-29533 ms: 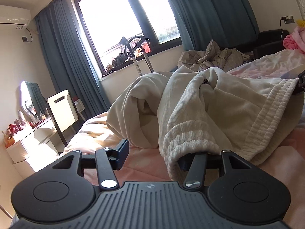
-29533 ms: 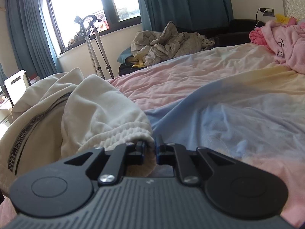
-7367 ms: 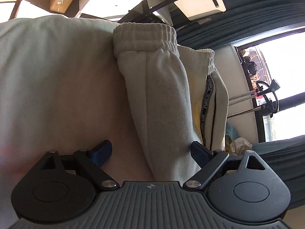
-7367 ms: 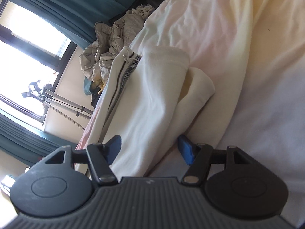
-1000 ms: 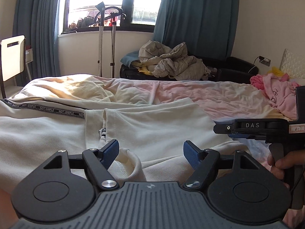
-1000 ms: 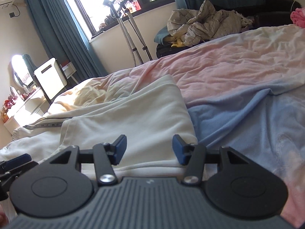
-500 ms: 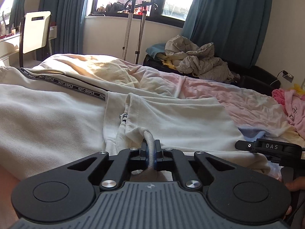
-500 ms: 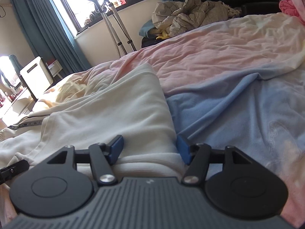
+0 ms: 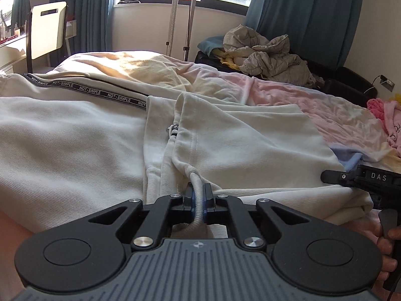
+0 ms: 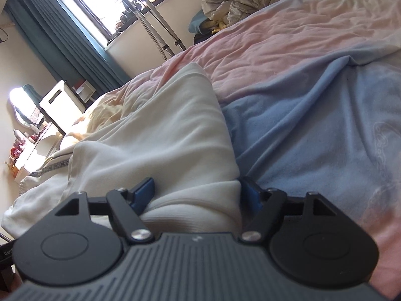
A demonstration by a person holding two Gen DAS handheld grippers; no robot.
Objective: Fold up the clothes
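A cream hooded sweatshirt [image 9: 238,135] with a black "NOT-SIMPLE" tape stripe [image 9: 100,91] lies folded across the bed. My left gripper [image 9: 197,192] is shut on a fold of the sweatshirt's near edge. My right gripper [image 10: 198,188] is open, its blue-padded fingers either side of the sweatshirt's [image 10: 163,148] right-hand ribbed corner. The right gripper also shows in the left wrist view [image 9: 335,176] at the garment's right edge, held by a hand.
The bed has a pink and blue sheet [image 10: 313,115]. A pile of grey bedding [image 9: 265,52] lies on a dark bench beyond. A clothes steamer pole [image 9: 175,20] stands by the window. A white chair [image 9: 47,30] and desk stand at left. Pink clothes [image 9: 386,115] lie at right.
My left gripper stays clamped on the fold and has moved slightly. My right gripper has tilted and pushed further onto the garment's corner, still open.
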